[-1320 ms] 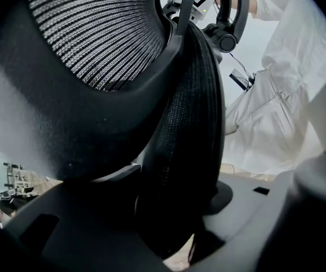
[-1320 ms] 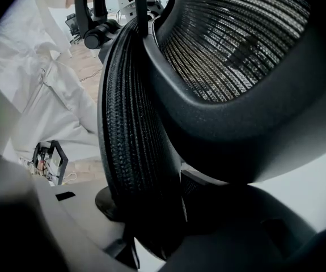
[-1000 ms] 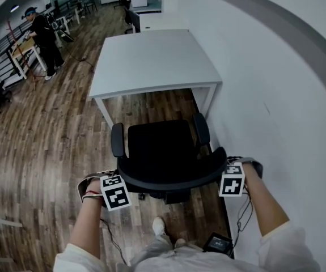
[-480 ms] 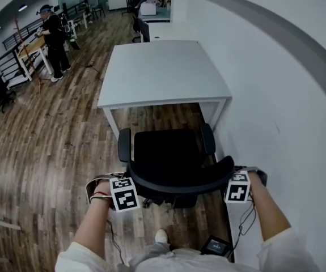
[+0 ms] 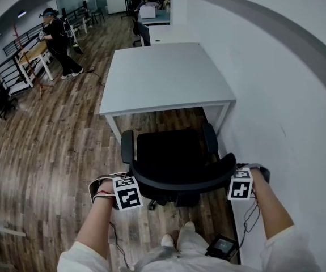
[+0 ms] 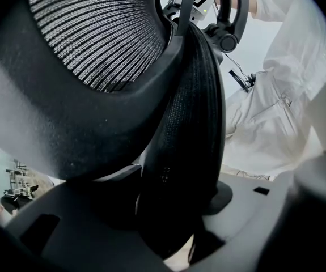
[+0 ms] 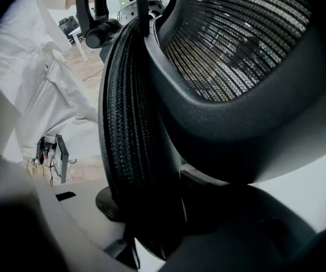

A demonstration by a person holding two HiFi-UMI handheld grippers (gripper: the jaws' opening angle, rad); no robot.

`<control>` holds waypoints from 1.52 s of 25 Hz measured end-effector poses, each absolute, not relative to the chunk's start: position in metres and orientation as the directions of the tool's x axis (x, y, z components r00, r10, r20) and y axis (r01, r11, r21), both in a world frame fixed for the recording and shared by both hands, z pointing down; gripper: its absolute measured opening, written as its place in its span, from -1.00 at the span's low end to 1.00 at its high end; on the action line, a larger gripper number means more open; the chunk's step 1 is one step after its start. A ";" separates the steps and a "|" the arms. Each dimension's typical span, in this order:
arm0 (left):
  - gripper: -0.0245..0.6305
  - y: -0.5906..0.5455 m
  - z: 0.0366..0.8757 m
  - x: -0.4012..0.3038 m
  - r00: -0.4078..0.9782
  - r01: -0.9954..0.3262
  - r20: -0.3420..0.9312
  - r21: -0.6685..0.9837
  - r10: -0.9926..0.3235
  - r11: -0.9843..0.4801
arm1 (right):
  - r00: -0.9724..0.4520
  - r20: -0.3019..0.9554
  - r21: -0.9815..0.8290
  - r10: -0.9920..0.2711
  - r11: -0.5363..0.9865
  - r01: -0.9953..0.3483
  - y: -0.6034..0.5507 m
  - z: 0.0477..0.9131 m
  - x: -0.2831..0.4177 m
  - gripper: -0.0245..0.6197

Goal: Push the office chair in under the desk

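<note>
left gripper [image 6: 174, 222] and right gripper [image 7: 151, 222] each clamp an end of the mesh backrest [image 5: 180, 181] of the office chair [image 5: 171, 151] — seat just short of the white desk [image 5: 163, 75].

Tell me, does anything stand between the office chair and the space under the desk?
Nothing visible does. Only bare wood floor lies between the office chair and the front of the desk, and the chair is lined up between the desk legs. The space further under the top is hidden.

White sleeves [image 5: 290, 248], pale trousers [image 5: 199, 245], white shoes [image 5: 167, 240] — black-white marker cubes [image 5: 127, 192].
</note>
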State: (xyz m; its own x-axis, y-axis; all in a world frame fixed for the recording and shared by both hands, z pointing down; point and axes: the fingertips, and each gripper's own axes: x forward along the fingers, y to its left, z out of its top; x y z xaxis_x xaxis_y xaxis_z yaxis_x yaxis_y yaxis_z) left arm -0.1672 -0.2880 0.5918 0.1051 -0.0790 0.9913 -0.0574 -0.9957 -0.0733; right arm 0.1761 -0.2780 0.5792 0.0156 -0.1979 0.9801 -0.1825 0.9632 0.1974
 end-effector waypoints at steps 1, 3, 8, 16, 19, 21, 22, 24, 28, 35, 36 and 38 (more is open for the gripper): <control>-0.23 -0.291 0.591 -0.167 0.105 -0.061 0.991 -0.074 -0.080 -0.995 | 0.012 0.980 0.200 -0.201 0.963 -0.178 -0.283 0.579 0.175 -0.30; -0.23 -0.298 0.589 -0.167 0.105 -0.069 0.991 -0.077 -0.084 -0.995 | 0.009 0.979 0.201 -0.202 0.965 -0.170 -0.292 0.577 0.175 -0.30; -0.23 -0.316 0.591 -0.164 0.100 -0.086 0.991 -0.077 -0.086 -0.993 | 0.011 0.979 0.201 -0.202 0.967 -0.157 -0.316 0.579 0.181 -0.30; -0.23 -0.345 0.592 -0.166 0.101 -0.099 0.990 -0.088 -0.098 -0.991 | -0.001 0.977 0.210 -0.212 0.968 -0.137 -0.348 0.579 0.176 -0.30; -0.23 -0.356 0.592 -0.166 0.103 -0.101 0.990 -0.086 -0.097 -0.991 | 0.000 0.977 0.211 -0.213 0.968 -0.133 -0.360 0.578 0.176 -0.30; -0.23 -0.361 0.591 -0.167 0.103 -0.102 0.990 -0.085 -0.096 -0.991 | 0.007 0.978 0.209 -0.210 0.970 -0.126 -0.366 0.578 0.177 -0.30; -0.23 -0.364 0.590 -0.167 0.102 -0.102 0.990 -0.085 -0.096 -0.991 | 0.011 0.978 0.208 -0.208 0.970 -0.124 -0.368 0.577 0.177 -0.30; -0.23 -0.367 0.589 -0.168 0.101 -0.101 0.990 -0.086 -0.096 -0.991 | 0.000 0.977 0.210 -0.212 0.969 -0.130 -0.372 0.577 0.174 -0.30; -0.23 -0.379 0.591 -0.173 0.099 -0.099 0.991 -0.081 -0.090 -0.992 | -0.005 0.977 0.209 -0.211 0.969 -0.134 -0.383 0.579 0.170 -0.30; -0.23 -0.398 0.592 -0.177 0.092 -0.097 0.992 -0.072 -0.081 -0.993 | 0.017 0.979 0.206 -0.205 0.972 -0.109 -0.402 0.576 0.168 -0.30; -0.24 -0.401 0.592 -0.177 0.091 -0.097 0.993 -0.071 -0.080 -0.993 | 0.011 0.977 0.211 -0.211 0.972 -0.108 -0.405 0.575 0.166 -0.30; -0.24 -0.405 0.592 -0.177 0.090 -0.098 0.993 -0.070 -0.079 -0.993 | 0.006 0.976 0.216 -0.217 0.970 -0.107 -0.412 0.575 0.166 -0.30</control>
